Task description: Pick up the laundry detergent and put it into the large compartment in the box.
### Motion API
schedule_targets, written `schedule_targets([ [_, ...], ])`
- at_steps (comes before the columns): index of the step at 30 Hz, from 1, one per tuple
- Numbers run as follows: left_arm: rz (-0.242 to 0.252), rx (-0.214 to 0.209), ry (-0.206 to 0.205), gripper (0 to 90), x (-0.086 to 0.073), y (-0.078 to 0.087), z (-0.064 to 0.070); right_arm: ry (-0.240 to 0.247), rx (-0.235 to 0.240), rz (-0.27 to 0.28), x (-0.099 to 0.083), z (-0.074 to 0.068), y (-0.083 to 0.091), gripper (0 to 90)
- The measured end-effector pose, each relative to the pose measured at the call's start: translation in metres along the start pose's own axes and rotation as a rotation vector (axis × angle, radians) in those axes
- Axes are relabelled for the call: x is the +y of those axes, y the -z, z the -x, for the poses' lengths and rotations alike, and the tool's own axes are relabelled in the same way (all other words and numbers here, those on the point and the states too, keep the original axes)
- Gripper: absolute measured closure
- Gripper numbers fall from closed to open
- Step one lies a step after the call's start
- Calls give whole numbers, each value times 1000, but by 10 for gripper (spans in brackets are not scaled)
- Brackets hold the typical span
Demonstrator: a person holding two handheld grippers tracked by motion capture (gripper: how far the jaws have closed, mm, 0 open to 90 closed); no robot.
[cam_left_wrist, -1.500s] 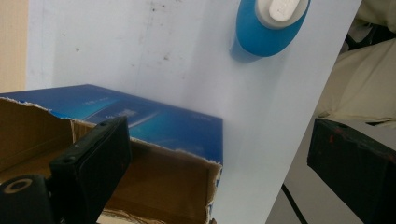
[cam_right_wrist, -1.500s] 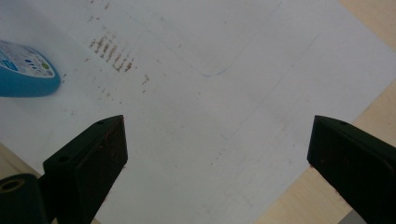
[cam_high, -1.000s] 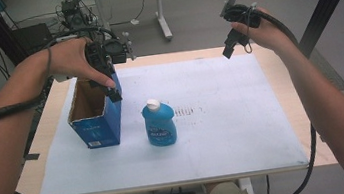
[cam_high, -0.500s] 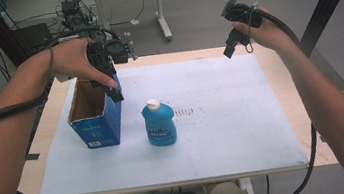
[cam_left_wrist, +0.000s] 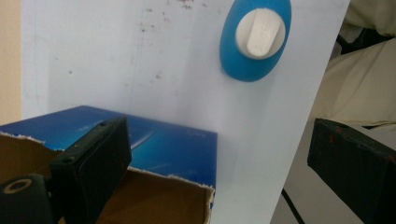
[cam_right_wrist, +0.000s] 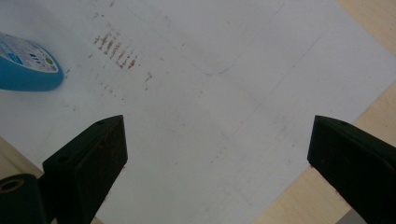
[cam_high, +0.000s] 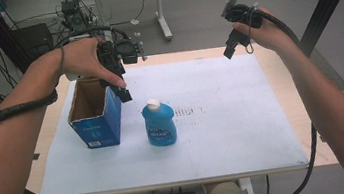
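Observation:
A blue bottle (cam_high: 159, 124) with a white cap stands upright on the white sheet, just right of an open blue cardboard box (cam_high: 96, 116). My left gripper (cam_high: 122, 87) hangs open over the box's right rim, its jaws pointing down. In the left gripper view the box (cam_left_wrist: 154, 144) lies under the jaws (cam_left_wrist: 219, 177) and the bottle (cam_left_wrist: 256, 39) sits beyond, seen from above. My right gripper (cam_high: 232, 48) is held open in the air above the table's far right part. Its own view looks down on bare sheet, with the bottle's (cam_right_wrist: 28, 63) base at the left edge.
A white sheet (cam_high: 233, 119) covers most of the wooden table (cam_high: 305, 89). Faint brown marks (cam_high: 189, 111) lie right of the bottle. Black cables (cam_high: 6, 114) trail along the left forearm. Desk legs and equipment (cam_high: 73, 14) stand on the floor behind the table.
The left gripper has edged slightly toward the near side over the box rim. The right gripper, bottle and box stay where they were.

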State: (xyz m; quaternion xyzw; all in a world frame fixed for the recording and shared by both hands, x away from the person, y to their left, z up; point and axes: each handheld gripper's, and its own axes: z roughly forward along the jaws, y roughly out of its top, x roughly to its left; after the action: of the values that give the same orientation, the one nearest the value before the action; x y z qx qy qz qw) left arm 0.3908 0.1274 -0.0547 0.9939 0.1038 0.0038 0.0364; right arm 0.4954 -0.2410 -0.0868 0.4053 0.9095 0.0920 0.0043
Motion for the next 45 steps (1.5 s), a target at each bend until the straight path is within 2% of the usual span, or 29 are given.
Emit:
schedule_targets([
  [8, -2, -2, -22, 66, 13, 0, 1, 6, 4, 4, -1, 0, 1, 49],
  [20, 11, -3, -62, 65, 30, -1, 4, -12, 10, 2, -2, 1, 3, 49],
  [32, 7, -13, -83, 64, 41, -4, 3, -9, 13, -1, -2, 2, 2, 49],
  [45, 1, -14, -126, 66, 66, -8, 8, -15, 9, 3, -5, 3, 5, 49],
])
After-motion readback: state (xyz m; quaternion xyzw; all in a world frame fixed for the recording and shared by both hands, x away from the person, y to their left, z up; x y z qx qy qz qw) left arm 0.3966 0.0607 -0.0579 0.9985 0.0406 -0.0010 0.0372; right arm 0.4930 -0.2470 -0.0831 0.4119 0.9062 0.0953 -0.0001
